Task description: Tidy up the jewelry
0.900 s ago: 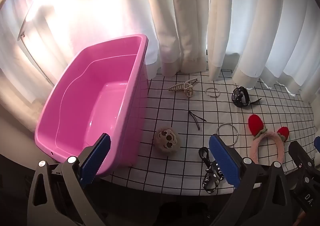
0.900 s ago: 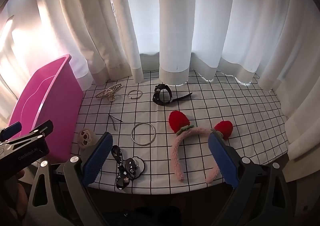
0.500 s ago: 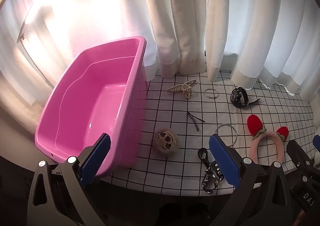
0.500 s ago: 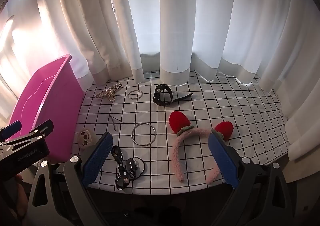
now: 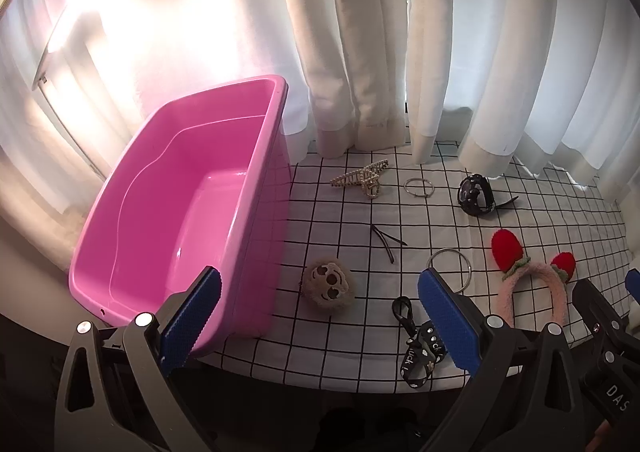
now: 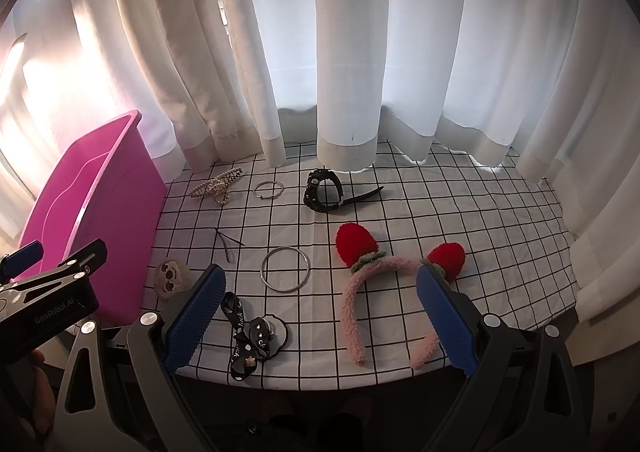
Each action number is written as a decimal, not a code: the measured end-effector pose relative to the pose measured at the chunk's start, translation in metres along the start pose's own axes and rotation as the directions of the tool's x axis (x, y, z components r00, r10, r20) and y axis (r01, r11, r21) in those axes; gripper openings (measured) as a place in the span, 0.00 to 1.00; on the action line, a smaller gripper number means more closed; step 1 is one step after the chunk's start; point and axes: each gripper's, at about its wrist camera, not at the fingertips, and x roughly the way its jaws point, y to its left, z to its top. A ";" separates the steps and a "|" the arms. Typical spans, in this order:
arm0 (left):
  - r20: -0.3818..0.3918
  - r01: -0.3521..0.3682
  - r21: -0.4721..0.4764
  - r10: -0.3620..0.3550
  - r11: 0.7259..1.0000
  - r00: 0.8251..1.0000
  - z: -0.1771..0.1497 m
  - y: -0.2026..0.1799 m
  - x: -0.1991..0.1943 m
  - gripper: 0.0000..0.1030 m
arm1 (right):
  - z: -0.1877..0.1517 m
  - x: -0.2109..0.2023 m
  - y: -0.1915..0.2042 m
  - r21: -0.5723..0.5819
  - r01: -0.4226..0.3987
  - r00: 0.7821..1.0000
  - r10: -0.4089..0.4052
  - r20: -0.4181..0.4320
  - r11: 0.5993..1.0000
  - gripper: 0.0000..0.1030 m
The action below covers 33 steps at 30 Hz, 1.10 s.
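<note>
A pink tub [image 5: 256, 188] [image 6: 116, 188] stands empty at the table's left end. On the grid cloth lie a pearl hair claw [image 5: 362, 178] [image 6: 216, 186], a thin bangle [image 5: 418, 187] [image 6: 268, 189], a black watch [image 5: 474, 196] [image 6: 324, 190], a dark hairpin [image 5: 384, 238] [image 6: 228, 242], a large silver ring [image 5: 448, 266] [image 6: 285, 269], a fuzzy sloth-face clip [image 5: 329, 287] [image 6: 172, 276], a black ribbon charm [image 5: 420, 344] [image 6: 248, 340] and a pink strawberry headband [image 5: 532, 284] [image 6: 380, 292]. My left gripper [image 5: 318, 322] hangs open above the table's near edge. My right gripper [image 6: 318, 320] is open above the charm and headband.
White curtains [image 6: 348, 64] hang along the table's far side, their hems resting on the cloth. The table's near edge [image 6: 320, 386] drops off just in front of both grippers. The left gripper's body [image 6: 48, 292] shows at the right wrist view's left edge.
In the left wrist view the tub and items have shifted slightly left and down. The right wrist view is nearly unchanged. Both grippers stay open.
</note>
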 end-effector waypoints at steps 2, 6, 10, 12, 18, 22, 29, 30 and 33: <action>0.001 0.000 0.001 0.000 1.000 1.000 0.001 -0.001 -0.001 0.94 | 0.000 -0.001 0.000 0.001 0.000 1.000 0.000 0.000 1.000 0.89; 0.004 -0.001 0.002 0.001 1.000 1.000 0.000 -0.003 -0.002 0.94 | 0.001 -0.002 -0.002 0.003 -0.001 1.000 0.001 0.002 1.000 0.89; 0.006 -0.001 0.003 0.001 1.000 1.000 -0.001 -0.003 -0.002 0.94 | 0.001 -0.002 -0.002 0.005 -0.003 1.000 0.003 0.003 1.000 0.89; 0.007 -0.001 0.003 0.001 1.000 1.000 0.000 -0.004 -0.002 0.94 | 0.001 -0.002 -0.003 0.005 -0.004 1.000 0.004 0.003 1.000 0.89; 0.008 0.003 0.003 -0.003 1.000 1.000 -0.001 -0.004 -0.003 0.94 | 0.001 -0.003 -0.003 0.005 -0.003 1.000 0.003 0.003 1.000 0.89; 0.010 0.001 0.001 -0.001 1.000 1.000 -0.001 -0.004 -0.003 0.94 | 0.000 -0.003 -0.003 0.005 -0.002 1.000 0.002 0.004 1.000 0.89; 0.012 0.003 0.002 -0.003 1.000 1.000 -0.002 -0.003 -0.004 0.94 | 0.001 -0.004 -0.002 0.004 -0.001 1.000 0.001 0.003 1.000 0.89; 0.012 0.003 0.002 -0.003 1.000 1.000 -0.002 -0.003 -0.004 0.94 | 0.001 -0.004 -0.003 0.005 -0.001 1.000 0.001 0.003 1.000 0.89; 0.011 0.004 0.002 -0.004 1.000 1.000 -0.002 -0.003 -0.004 0.94 | 0.001 -0.005 -0.002 0.005 -0.002 1.000 0.002 0.001 1.000 0.89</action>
